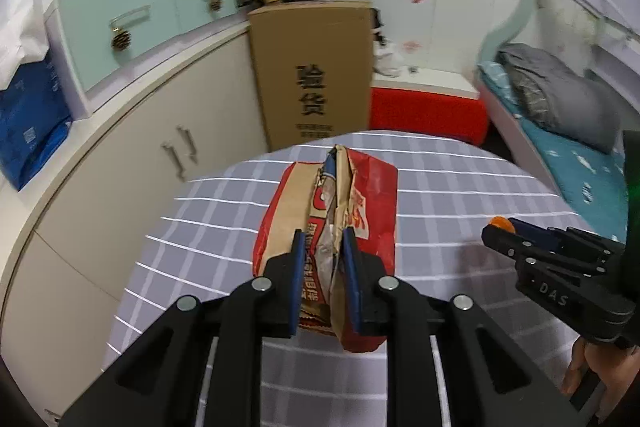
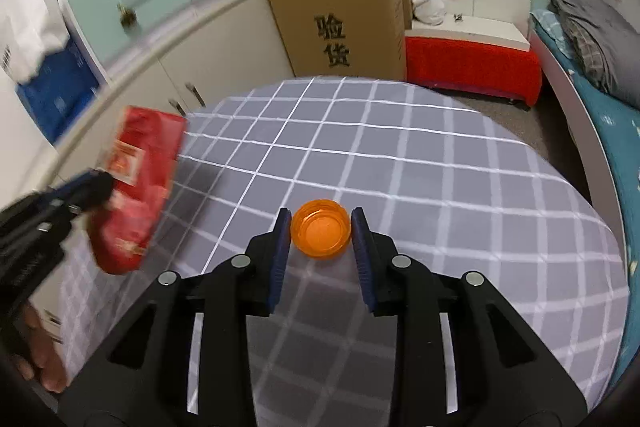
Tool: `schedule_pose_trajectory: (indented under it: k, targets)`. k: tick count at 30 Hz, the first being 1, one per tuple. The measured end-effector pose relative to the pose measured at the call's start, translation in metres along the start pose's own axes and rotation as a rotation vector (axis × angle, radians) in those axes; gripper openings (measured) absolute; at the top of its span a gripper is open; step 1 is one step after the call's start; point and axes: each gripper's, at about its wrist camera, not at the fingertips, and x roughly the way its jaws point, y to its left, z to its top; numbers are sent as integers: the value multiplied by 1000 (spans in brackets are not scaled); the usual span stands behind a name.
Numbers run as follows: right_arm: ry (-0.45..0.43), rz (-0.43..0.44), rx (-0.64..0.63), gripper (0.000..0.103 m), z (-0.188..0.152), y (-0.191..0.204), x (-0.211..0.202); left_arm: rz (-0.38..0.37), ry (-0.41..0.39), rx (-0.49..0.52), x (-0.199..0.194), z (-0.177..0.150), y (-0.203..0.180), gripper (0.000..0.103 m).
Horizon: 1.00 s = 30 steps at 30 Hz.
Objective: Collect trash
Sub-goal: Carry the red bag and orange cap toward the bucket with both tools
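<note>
**A:** What does my left hand-held gripper [image 1: 322, 239] have?

**B:** It is clamped narrow on a crumpled red and brown paper bag [image 1: 328, 227]. The blue pads press into the creased middle of the bag from both sides. In the right wrist view the bag [image 2: 138, 187] looks raised over the left edge of the desk [image 2: 400, 155], though that part is blurred, so I cannot tell for sure.

**A:** And my right one?

**B:** I see the right hand-held gripper [image 2: 321, 235] with its jaws on either side of an orange bottle cap [image 2: 321, 234], open side up. The pads sit right at the cap's rim; I read them as touching it, so the cap is gripped. It sits over the near middle of the desk, which wears a grey cloth with white checks.

**A:** Can the left camera confirm that?

**B:** Partly. There the right hand-held gripper [image 1: 498, 227] shows at the right edge, with a sliver of the orange cap [image 1: 502, 223] at its tip. A hand [image 1: 588, 367] holds its grip below.

**A:** What lies past the desk?

**B:** A tall cardboard box [image 1: 316, 71] stands beyond the far edge, a red box [image 1: 428, 111] beside it, cupboards [image 1: 132, 155] left, a bed [image 1: 572, 155] right.
</note>
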Motion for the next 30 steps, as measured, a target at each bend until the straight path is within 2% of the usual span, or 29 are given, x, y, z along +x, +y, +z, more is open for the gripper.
schedule_pose_trajectory:
  k: [5,10,15,18,22,30]
  targets:
    - [-77,24,60,30,-30,-37,-66,-75,-11,48,-28,-11,-52,18]
    - [-151,32,143,30,-64,-84,-132,-159,-30,138,-64,-32,-125,18]
    - [-241,-14,234,30,-110,-136,-196,-239,-36,232,-90,-56,-202,18]
    - [-272,-54,284,30,-136,-165,-221,-268,-52,309,-105,-80,-251,18]
    - [-306,-107,363,30,-179,-206,-252,-324,-28,398,-114,-110,-310,18]
    - [-329,-156,526,30,-247,-274,-274,-389,44,516,-104,-161,-399,18]
